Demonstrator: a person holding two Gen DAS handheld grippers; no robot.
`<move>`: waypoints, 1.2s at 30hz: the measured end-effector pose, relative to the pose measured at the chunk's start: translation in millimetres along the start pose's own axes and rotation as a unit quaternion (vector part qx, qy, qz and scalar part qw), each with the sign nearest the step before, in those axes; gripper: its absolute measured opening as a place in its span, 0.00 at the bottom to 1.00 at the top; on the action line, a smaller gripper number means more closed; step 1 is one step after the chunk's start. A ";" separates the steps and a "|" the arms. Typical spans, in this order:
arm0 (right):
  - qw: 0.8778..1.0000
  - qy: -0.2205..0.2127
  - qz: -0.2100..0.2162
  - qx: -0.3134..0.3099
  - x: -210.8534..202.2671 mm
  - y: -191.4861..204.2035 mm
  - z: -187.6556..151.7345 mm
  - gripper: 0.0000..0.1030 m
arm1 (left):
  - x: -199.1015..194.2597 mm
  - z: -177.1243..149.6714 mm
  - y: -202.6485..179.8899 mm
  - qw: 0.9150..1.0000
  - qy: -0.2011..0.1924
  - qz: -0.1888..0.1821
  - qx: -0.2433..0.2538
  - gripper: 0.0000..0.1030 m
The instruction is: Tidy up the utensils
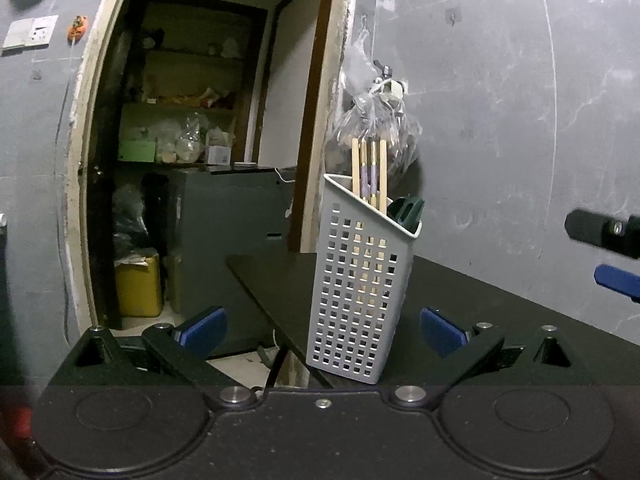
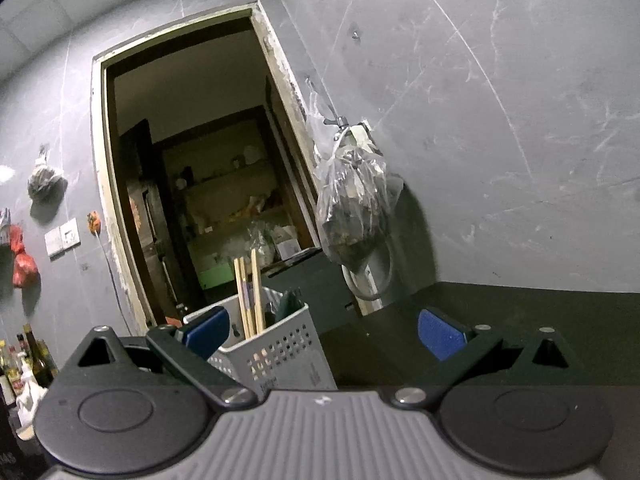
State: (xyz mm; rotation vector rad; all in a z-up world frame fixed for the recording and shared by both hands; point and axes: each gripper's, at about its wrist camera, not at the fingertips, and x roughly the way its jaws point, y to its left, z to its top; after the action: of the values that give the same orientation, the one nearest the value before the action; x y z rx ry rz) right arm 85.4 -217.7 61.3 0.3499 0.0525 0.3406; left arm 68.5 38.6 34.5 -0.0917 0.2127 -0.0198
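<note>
Holder (image 1: 362, 280) upright near table (image 1: 500, 300) edge, chopsticks (image 1: 370, 174) & dark green utensil (image 1: 410, 210) inside. L gripper (image 1: 322, 330) wide open, empty, facing holder; R gripper (image 2: 324, 334) likewise, holder just left. Sorting prob. near done; next: find any stray utensil.

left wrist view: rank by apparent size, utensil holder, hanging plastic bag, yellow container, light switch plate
1. utensil holder, though it sits nearest the camera
2. hanging plastic bag
3. yellow container, partly hidden by the door frame, so its rank against the bag is unsure
4. light switch plate
</note>
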 end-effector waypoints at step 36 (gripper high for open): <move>0.996 0.035 -0.028 -0.072 -76.8 -7.1 -33.8 1.00 | -66.9 -24.8 -25.7 0.999 -0.018 0.017 0.031 0.99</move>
State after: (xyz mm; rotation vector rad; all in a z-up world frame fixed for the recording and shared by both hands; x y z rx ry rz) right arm 11.6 -238.8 26.5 0.1930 0.1048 0.2986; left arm -2.5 12.8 26.8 -0.0258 0.1784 0.0094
